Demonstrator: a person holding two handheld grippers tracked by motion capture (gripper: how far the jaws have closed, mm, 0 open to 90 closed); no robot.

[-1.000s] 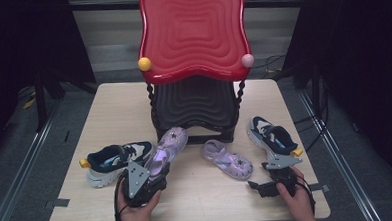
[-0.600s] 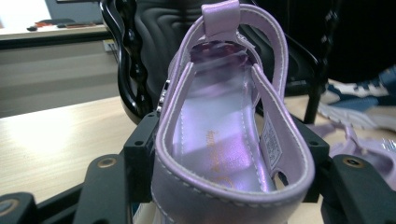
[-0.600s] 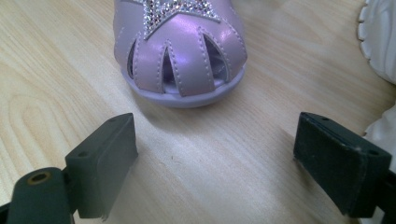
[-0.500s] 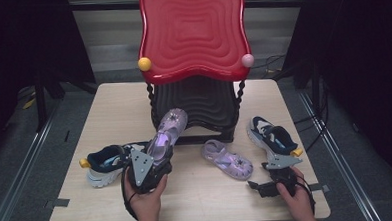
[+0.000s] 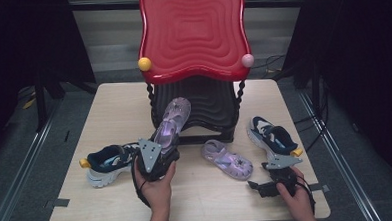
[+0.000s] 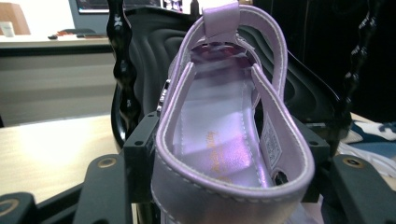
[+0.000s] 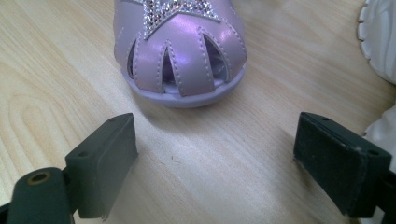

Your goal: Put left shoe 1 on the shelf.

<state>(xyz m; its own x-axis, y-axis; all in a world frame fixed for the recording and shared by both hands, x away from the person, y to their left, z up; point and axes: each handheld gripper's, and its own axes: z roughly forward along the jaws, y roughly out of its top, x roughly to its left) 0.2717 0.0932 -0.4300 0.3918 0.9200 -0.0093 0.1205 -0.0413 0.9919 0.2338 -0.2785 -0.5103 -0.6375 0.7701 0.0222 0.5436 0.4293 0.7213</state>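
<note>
A: Wooden table (image 5: 109, 109), dark curtained surround; two-tier rack with a red wavy top shelf (image 5: 193, 35) and a black lower shelf (image 5: 203, 102) at 12 o'clock. Item one?

B: Lilac sandal (image 5: 172, 119), child's size, raised off the table at about 10 o'clock from centre, toe aimed at the black lower shelf. Left gripper (image 5: 158, 149) has it pinched across the heel end; in the left gripper view the jaws press both sides of the heel cup (image 6: 224, 140).

A: Handling?

B: Likely light. Glossy faux-leather upper, so probably slick; straps soft, sole stiffer. Squeezing the heel cup could let it fold; a hold lower, at the sole's edge, should be steadier.

A: Item two?

B: Matching lilac sandal (image 5: 226, 159), flat on the table at 5 o'clock, rhinestone star on the toe (image 7: 180, 42). Right gripper (image 7: 215, 158) sits just short of that toe, jaws spread, nothing between them.

A: Others?

B: Navy sneaker (image 5: 108, 162) at 8 o'clock, its mate (image 5: 272, 134) at 4 o'clock.
</note>
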